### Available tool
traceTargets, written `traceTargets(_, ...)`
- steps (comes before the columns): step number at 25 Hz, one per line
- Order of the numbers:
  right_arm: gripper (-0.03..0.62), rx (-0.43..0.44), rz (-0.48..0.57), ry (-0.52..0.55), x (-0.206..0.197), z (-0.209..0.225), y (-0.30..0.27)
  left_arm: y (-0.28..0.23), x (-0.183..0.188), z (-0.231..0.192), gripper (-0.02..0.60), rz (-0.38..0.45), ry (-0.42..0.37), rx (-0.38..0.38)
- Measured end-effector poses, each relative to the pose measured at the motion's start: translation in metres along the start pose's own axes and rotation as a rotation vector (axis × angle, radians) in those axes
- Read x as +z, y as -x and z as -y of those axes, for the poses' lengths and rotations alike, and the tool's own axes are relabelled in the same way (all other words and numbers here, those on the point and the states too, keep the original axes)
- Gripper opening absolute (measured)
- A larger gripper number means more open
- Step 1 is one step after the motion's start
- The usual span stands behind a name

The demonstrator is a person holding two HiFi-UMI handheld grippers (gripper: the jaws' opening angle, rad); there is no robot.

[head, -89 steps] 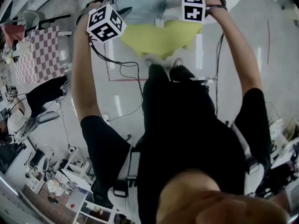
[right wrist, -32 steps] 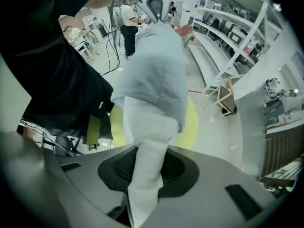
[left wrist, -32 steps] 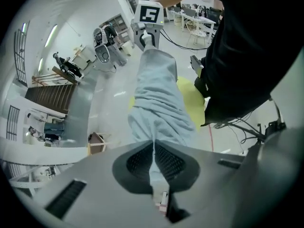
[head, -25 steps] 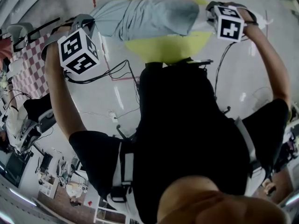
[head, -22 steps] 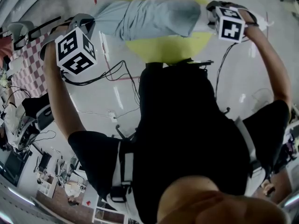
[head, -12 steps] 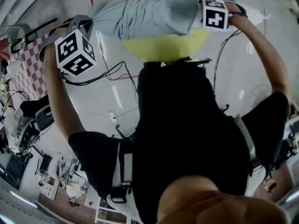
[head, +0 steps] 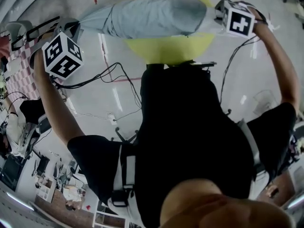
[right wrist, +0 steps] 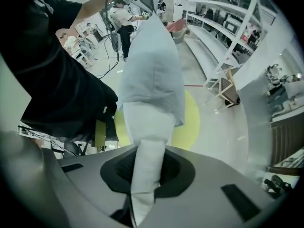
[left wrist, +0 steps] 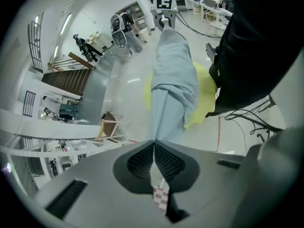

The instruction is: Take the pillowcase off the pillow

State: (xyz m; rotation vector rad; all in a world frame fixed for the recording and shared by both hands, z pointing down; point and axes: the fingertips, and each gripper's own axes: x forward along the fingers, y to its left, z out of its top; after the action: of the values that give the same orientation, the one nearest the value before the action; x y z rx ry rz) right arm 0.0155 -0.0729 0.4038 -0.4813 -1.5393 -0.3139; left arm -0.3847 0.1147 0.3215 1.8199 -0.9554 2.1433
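At our left, the left gripper [left wrist: 153, 145] has its jaws pressed together on a corner of the pale blue fabric pillowcase [head: 147, 15], stretched in the air above a round yellow floor mat [head: 166, 51]. Our right gripper [right wrist: 148, 151], jaws just closed in, pinches the bare end of the white soft pillow [right wrist: 145, 127].

One pillow [right wrist: 145, 122], one pillowcase [head: 147, 15], one yellow floor circle [head: 166, 49] — and two grippers: left gripper [left wrist: 154, 148], right gripper [right wrist: 148, 163].
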Motion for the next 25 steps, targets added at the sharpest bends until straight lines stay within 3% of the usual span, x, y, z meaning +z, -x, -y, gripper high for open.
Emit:
traceTargets(9,0.054,-0.041,-0.022,-0.036,-0.019,0.011,0.023,0.025,-0.118,-0.025,-0.002,-0.168,0.188,0.082)
traceTargets(13,0.054,-0.035,-0.024,-0.037,-0.023,0.012,0.014,0.014,-0.116,-0.017,-0.002,-0.162,0.205,0.058)
traceTargets(18,0.054,-0.021,-0.059,-0.043,-0.033,0.014,-0.002,-0.001,-0.109,-0.027,0.002,-0.21,0.18,0.122)
traceTargets(23,0.054,-0.03,-0.051,-0.043,-0.033,0.015,-0.002,0.03,-0.144,-0.045,0.049,-0.24,0.279,0.174)
traceTargets(25,0.054,-0.032,-0.042,-0.042,-0.031,0.016,-0.002,0.05,-0.154,-0.056,0.049,-0.202,0.332,0.211)
